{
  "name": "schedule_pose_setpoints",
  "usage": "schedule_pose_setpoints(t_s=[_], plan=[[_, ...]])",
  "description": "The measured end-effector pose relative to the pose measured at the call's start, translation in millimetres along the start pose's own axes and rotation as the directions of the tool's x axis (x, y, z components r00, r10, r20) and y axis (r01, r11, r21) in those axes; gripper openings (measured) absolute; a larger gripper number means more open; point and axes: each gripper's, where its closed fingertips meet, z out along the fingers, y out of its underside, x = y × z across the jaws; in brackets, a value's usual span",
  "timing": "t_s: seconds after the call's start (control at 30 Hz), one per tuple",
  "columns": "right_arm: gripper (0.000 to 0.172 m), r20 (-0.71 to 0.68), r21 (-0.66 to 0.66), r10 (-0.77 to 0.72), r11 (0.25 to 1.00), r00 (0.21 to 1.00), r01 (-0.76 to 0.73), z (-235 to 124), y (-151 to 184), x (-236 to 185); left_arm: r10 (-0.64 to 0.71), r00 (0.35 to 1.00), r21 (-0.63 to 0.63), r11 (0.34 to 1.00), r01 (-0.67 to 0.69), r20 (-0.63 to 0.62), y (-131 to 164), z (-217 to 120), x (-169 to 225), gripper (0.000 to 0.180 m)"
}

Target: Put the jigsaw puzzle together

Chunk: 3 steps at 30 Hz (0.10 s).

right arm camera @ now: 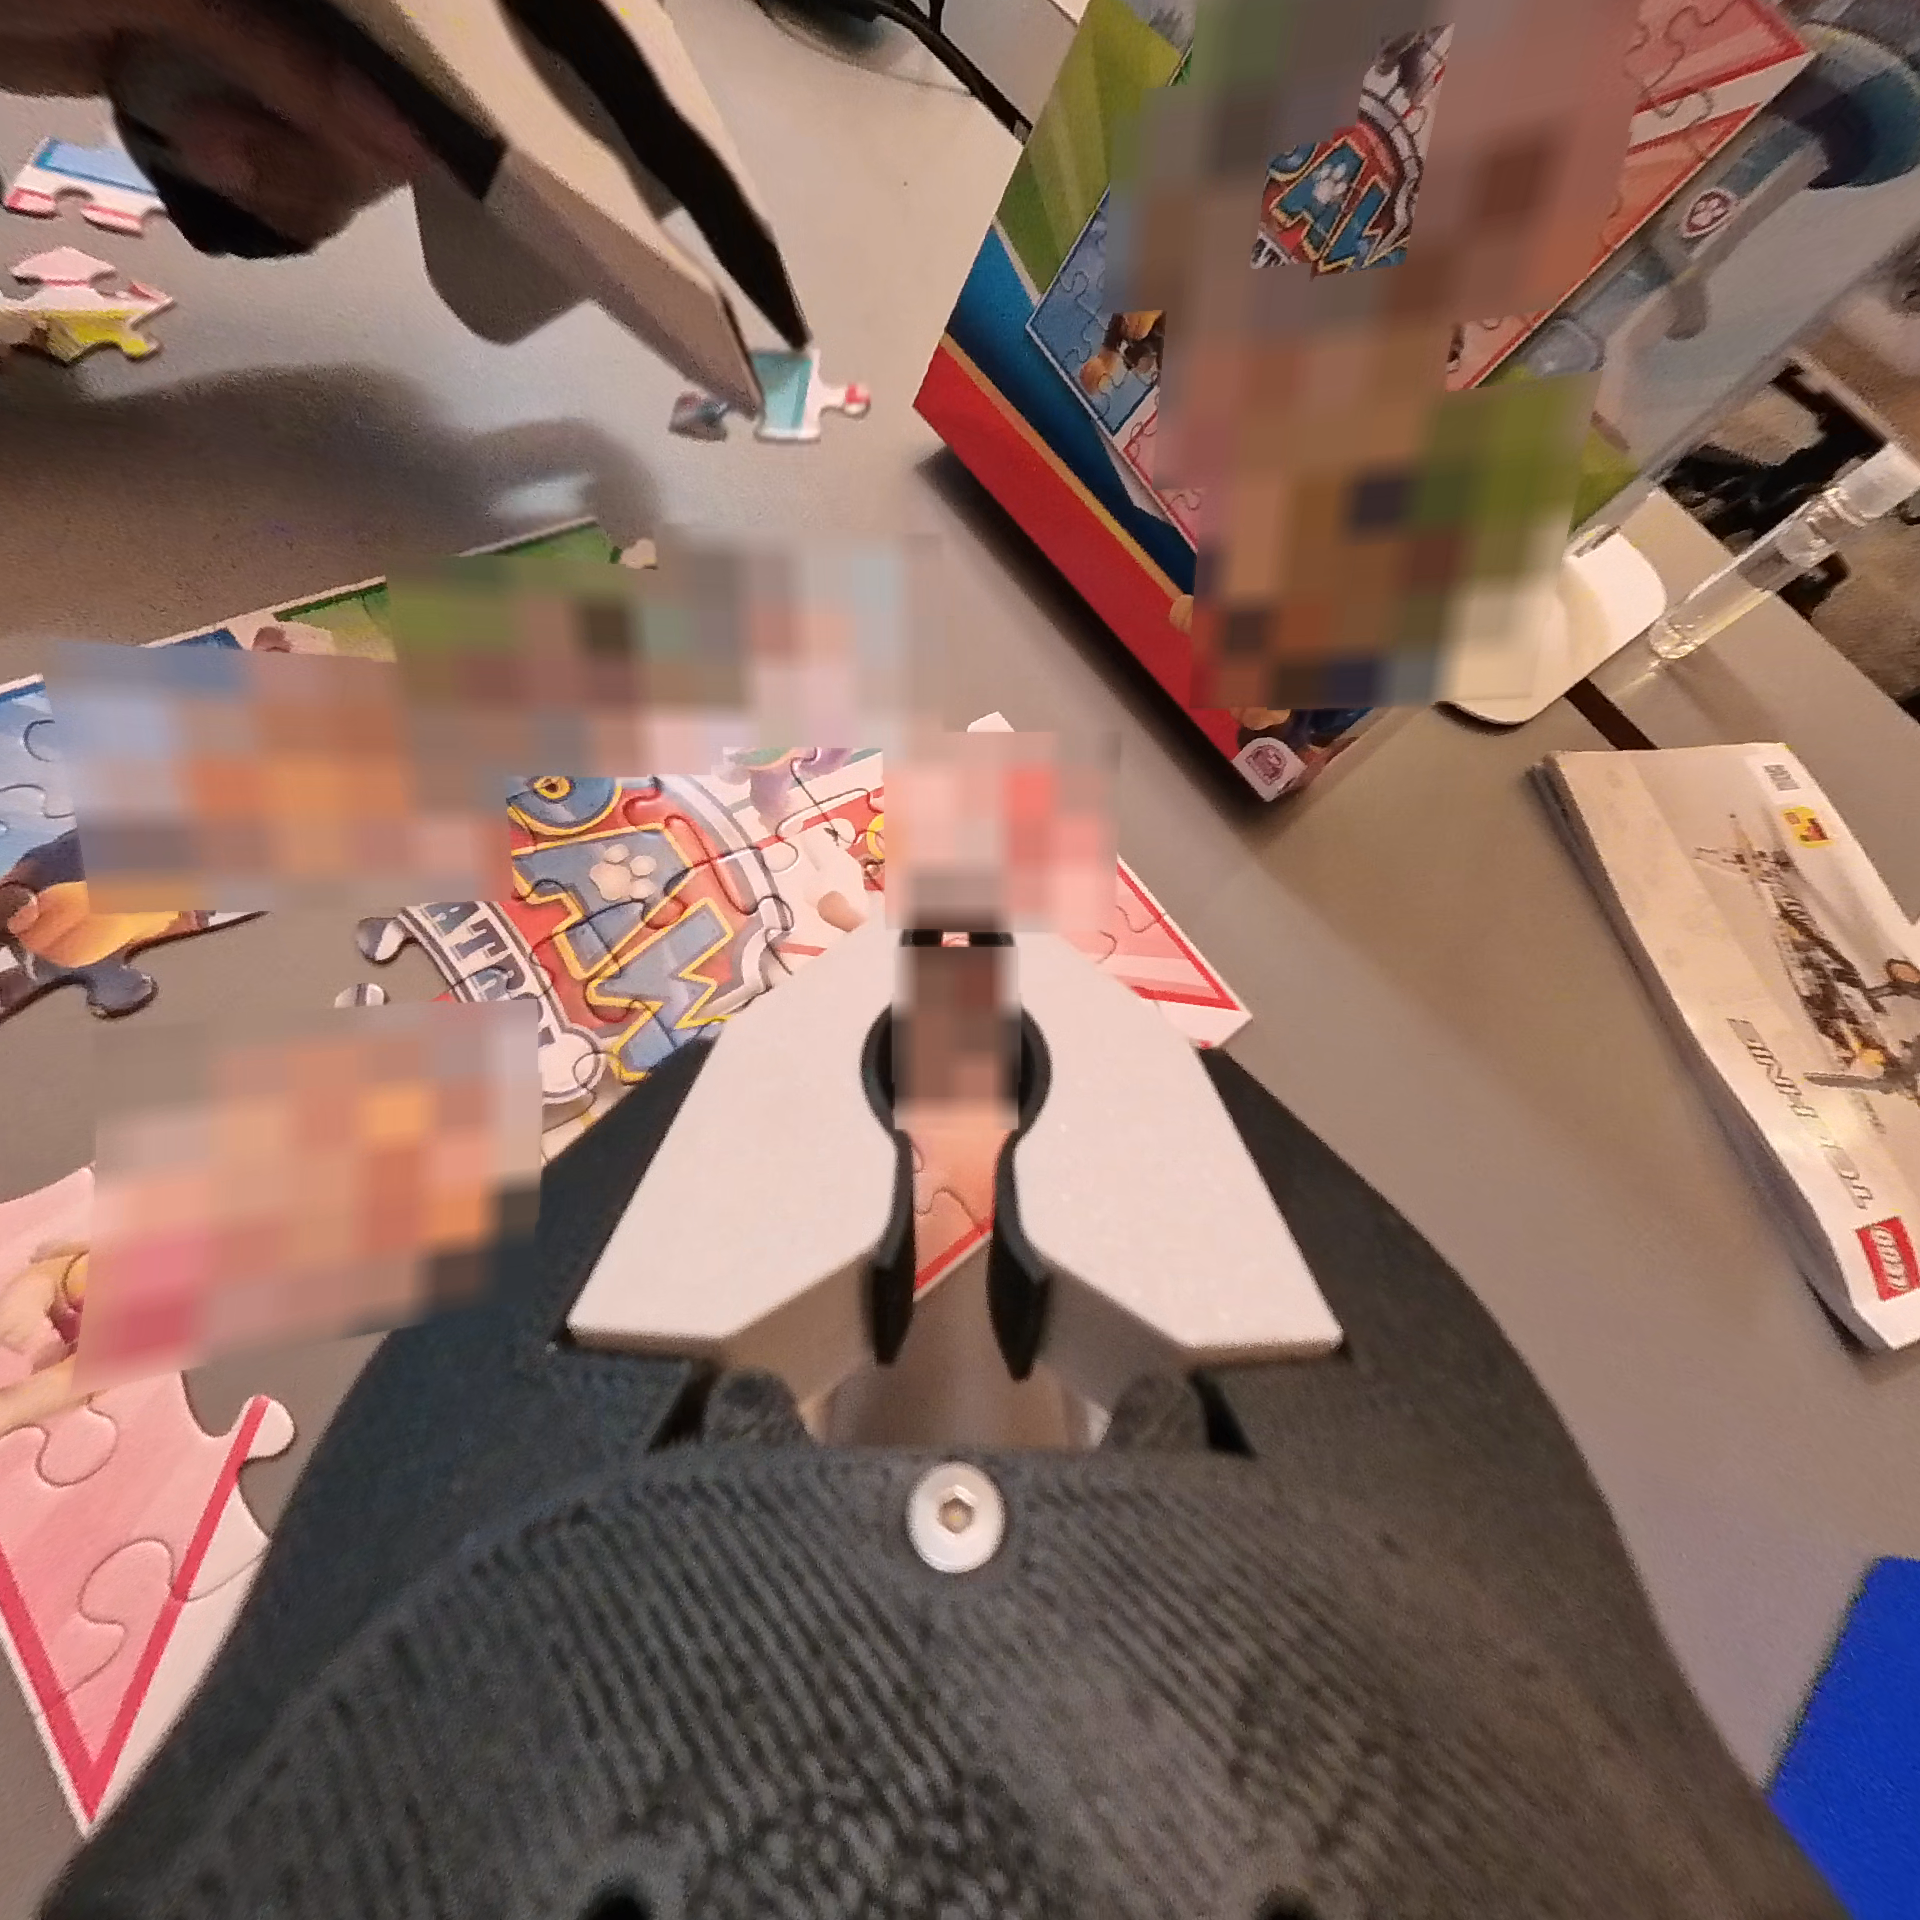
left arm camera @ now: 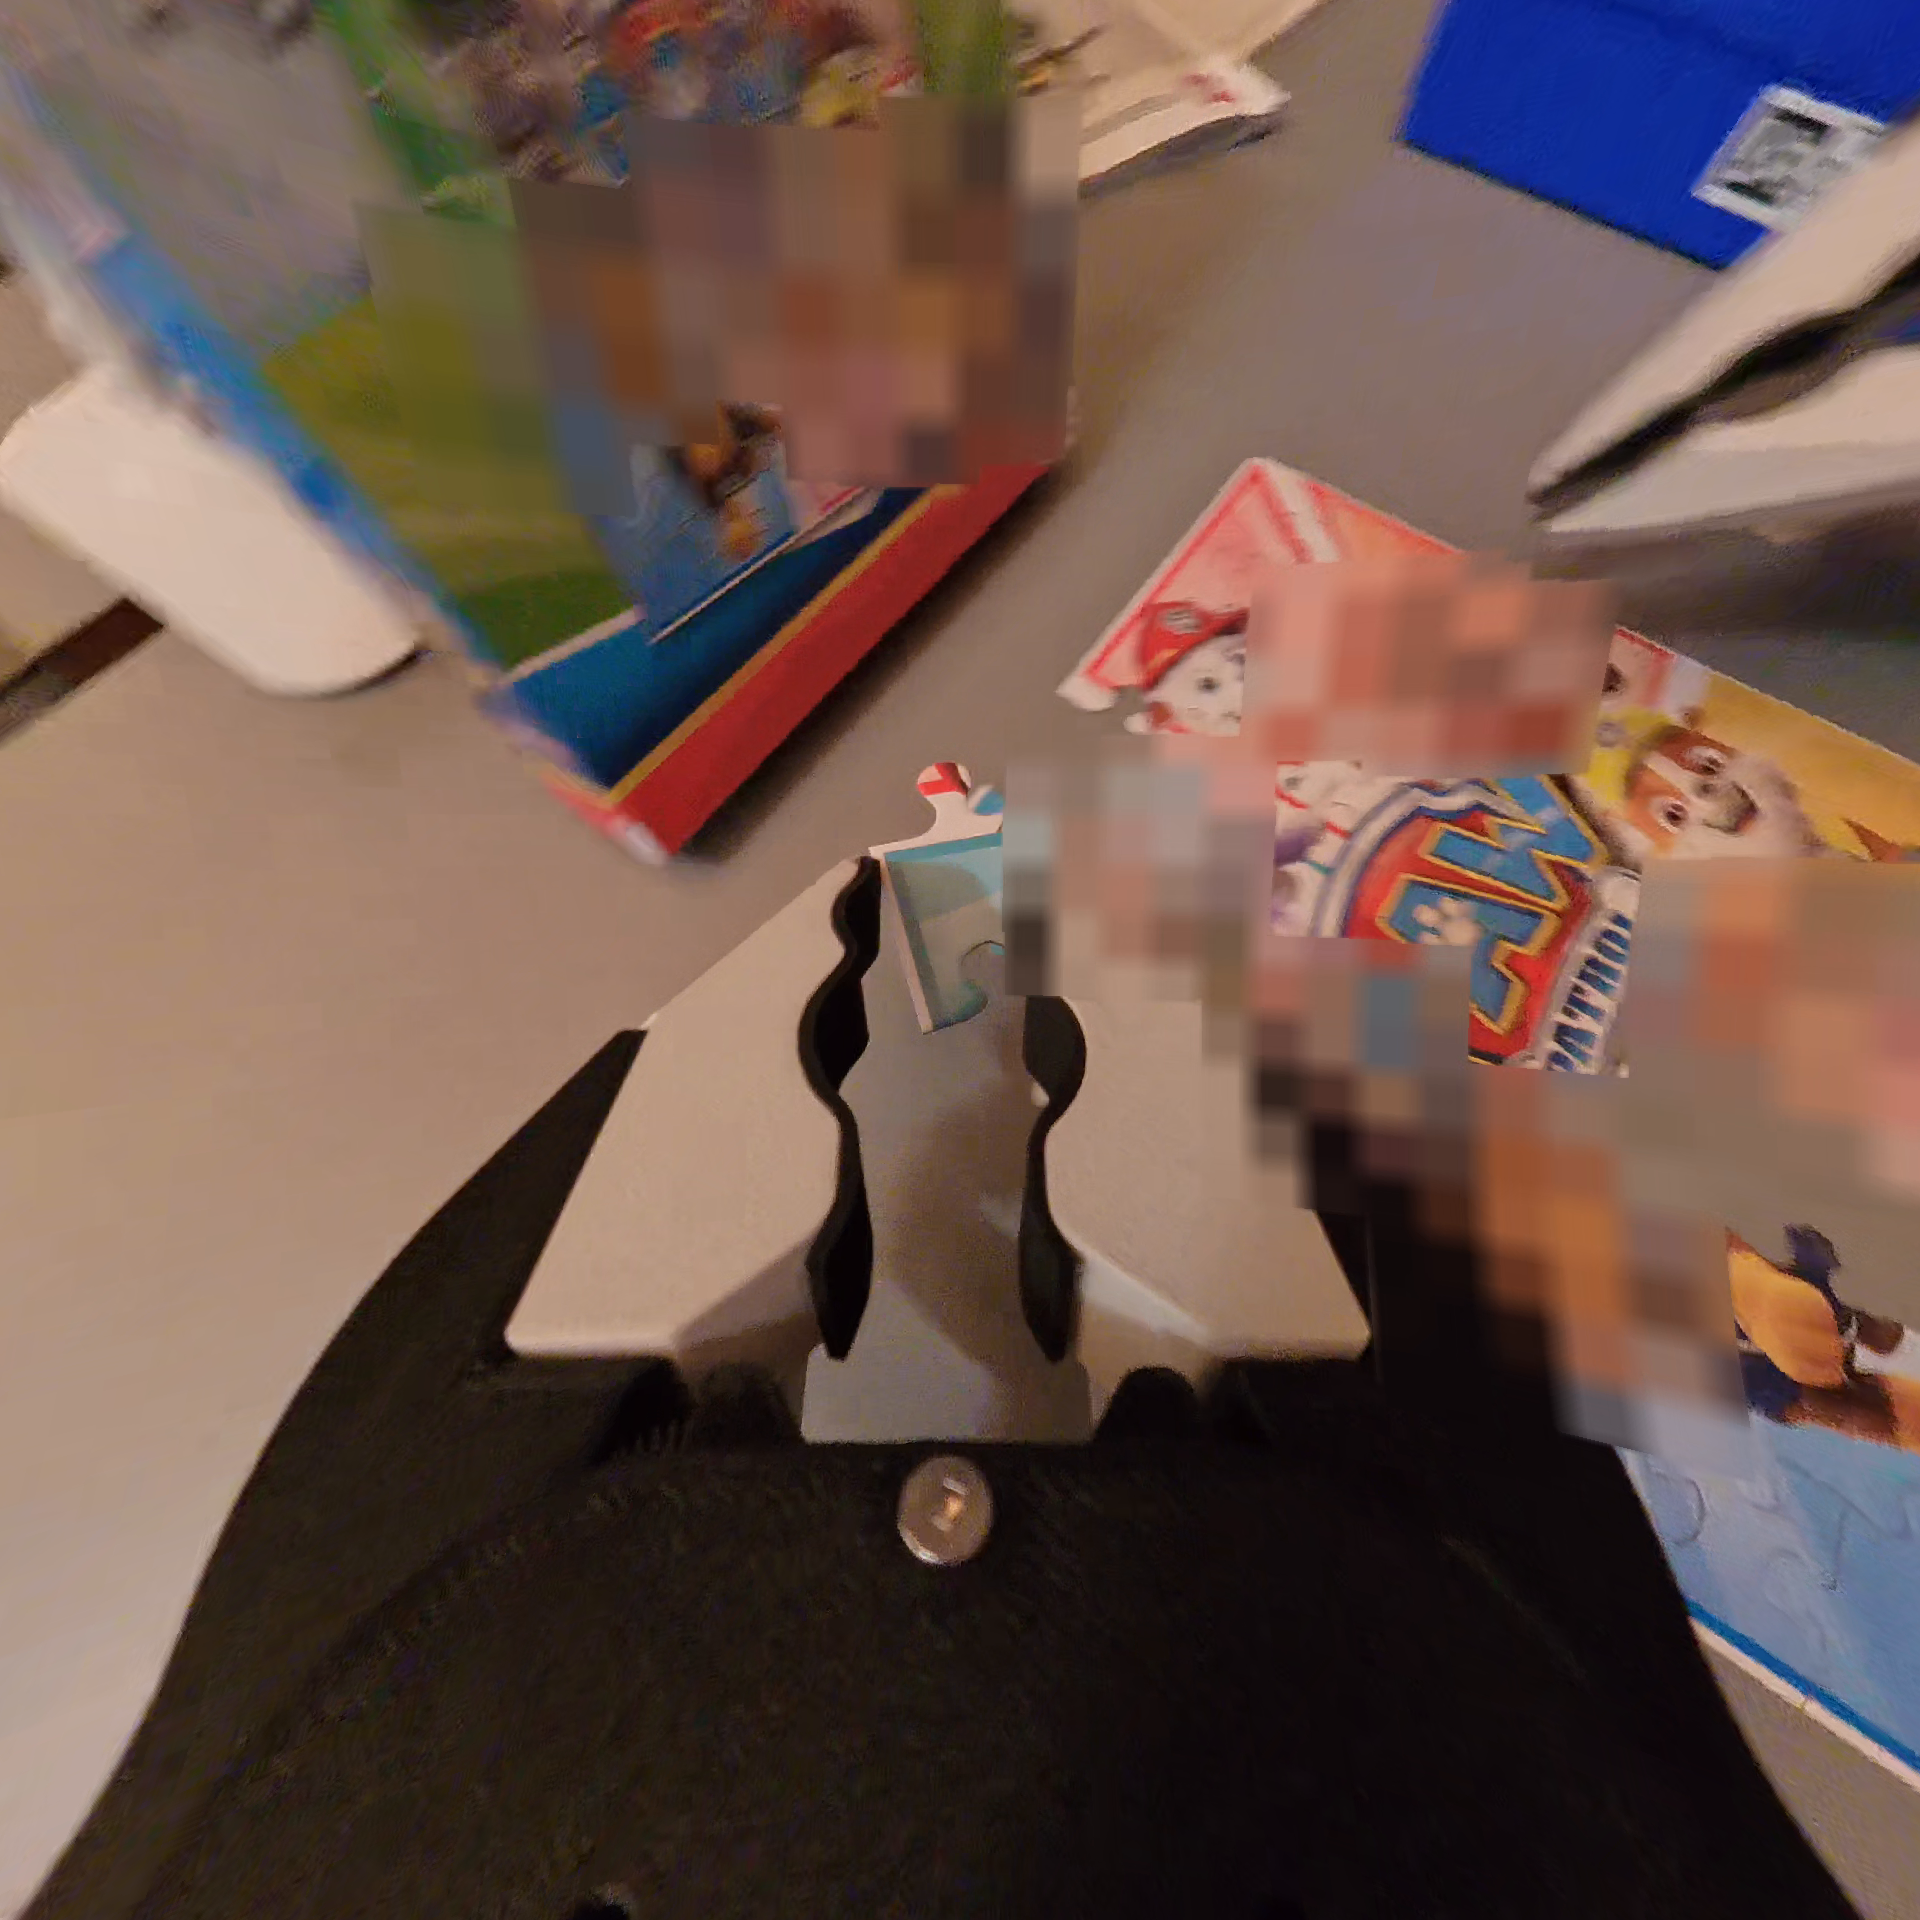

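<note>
**Jigsaw piece at the left fingertips**

Nearest the lens, the black body of the left hand-held gripper [left arm camera: 954, 909] is seen, its fingers nearly together on a puzzle piece [left arm camera: 940, 935]. The piece is tilted up between the tips. The left pad [left arm camera: 857, 914] is pressed to its edge, while the other tip is masked. From the right wrist view, both tips are seen meeting on it just above the grey worktop [left arm camera: 312, 883].

The piece is judged light, thin and fairly stiff card, easily bent or slid. It is best pinched across its flat body, clear of the tab.

The puzzle box [left arm camera: 790, 665] stands ahead and to the left, and the part-built puzzle [right arm camera: 623, 894] lies to the right. The right hand-held gripper [right arm camera: 954, 940] hovers over that puzzle. Its tips are masked, so its state cannot be told.
</note>
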Motion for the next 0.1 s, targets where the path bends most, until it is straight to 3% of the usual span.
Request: schedule_pose_setpoints(t_s=[0.03,0.1], plan=[[0.002,-0.004,0.005,0.000,1.000,1.000,0.000,-1.1,-1.2,0.9,0.063,0.998,0.017,0.998,-0.063,-0.029,-4.2,2.7,11.6,0.023],[0.002,-0.009,0.017,0.000,1.000,1.000,0.000,-3.3,-3.9,1.9,0.167,0.984,0.045,0.985,-0.164,-0.061,-11.4,11.2,27.8,0.024]])
